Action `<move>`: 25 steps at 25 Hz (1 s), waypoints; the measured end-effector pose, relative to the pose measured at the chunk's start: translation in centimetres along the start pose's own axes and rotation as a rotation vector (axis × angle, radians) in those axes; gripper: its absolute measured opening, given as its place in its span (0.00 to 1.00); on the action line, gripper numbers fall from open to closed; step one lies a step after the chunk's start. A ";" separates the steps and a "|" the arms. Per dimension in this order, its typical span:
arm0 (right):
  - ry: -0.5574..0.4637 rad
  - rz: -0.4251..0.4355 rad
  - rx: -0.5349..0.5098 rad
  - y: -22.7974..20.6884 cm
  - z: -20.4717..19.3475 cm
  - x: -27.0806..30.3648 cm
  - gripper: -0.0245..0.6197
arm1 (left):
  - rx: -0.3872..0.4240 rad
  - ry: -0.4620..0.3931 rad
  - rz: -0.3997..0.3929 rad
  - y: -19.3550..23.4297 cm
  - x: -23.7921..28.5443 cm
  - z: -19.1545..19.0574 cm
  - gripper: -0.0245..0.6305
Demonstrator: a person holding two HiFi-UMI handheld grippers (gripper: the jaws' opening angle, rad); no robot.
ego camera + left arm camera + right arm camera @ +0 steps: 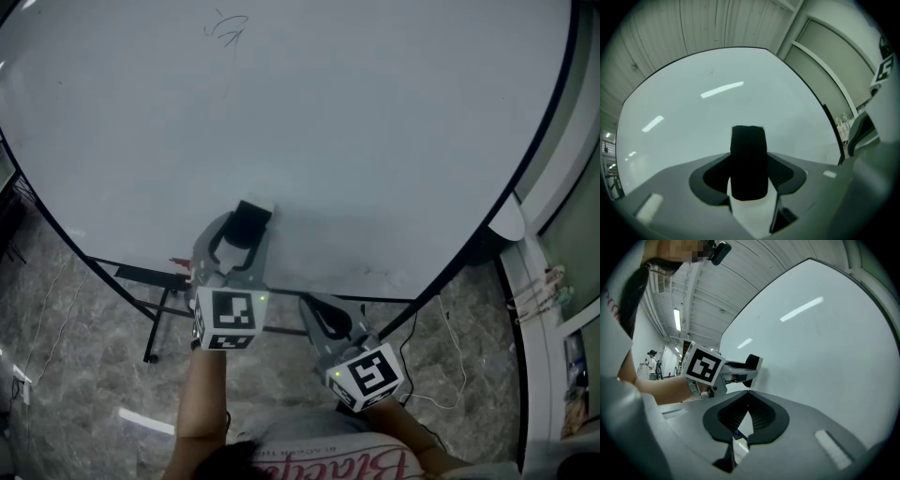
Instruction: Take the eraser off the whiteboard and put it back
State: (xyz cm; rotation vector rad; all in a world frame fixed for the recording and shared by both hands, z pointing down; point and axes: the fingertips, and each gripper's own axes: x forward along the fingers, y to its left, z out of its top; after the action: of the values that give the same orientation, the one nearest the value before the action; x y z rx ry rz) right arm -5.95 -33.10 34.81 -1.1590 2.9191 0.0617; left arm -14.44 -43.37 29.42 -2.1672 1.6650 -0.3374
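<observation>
The eraser point(249, 223), black with a white end, sits between the jaws of my left gripper point(242, 230), which is shut on it. Its white end is at the whiteboard point(309, 122); whether it touches I cannot tell. In the left gripper view the eraser point(748, 161) stands upright between the two dark pads, with the whiteboard point(717, 108) close behind it. The right gripper view shows the eraser point(752, 363) and the left gripper from the side, at the board. My right gripper point(323, 314) hangs lower right, below the board's edge, shut point(749, 411) with nothing in it.
A faint scribble point(228, 28) marks the board's upper part. The board's black stand point(155, 309) rests on the marble floor at the left. A white column and glass wall point(539, 281) stand at the right. A person point(650, 363) stands far off in the right gripper view.
</observation>
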 end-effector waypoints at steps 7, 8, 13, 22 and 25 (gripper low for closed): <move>0.010 -0.009 -0.005 0.2 -0.3 -0.1 0.04 | -0.234 -0.044 -0.016 -1.7 -3.4 -0.6 0.38; 0.010 -0.008 -0.007 0.3 -0.3 -0.2 0.04 | -0.261 -0.045 -0.019 -1.9 -3.9 -0.8 0.38; 0.017 -0.004 -0.011 1.0 -0.4 -0.7 0.04 | -0.339 -0.036 -0.037 -2.9 -6.0 -1.5 0.38; 0.021 -0.009 -0.012 2.2 -0.7 -1.3 0.04 | -0.451 -0.034 -0.047 -4.5 -9.1 -2.7 0.38; 0.022 -0.013 -0.009 2.5 -0.8 -1.4 0.04 | -0.458 -0.039 -0.058 -4.8 -9.4 -2.6 0.38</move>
State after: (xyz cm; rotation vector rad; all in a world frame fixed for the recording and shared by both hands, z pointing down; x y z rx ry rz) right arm -6.58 -30.36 35.74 -1.1872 2.9335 0.0619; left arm -13.85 -33.62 34.28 -2.5266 1.7952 0.0835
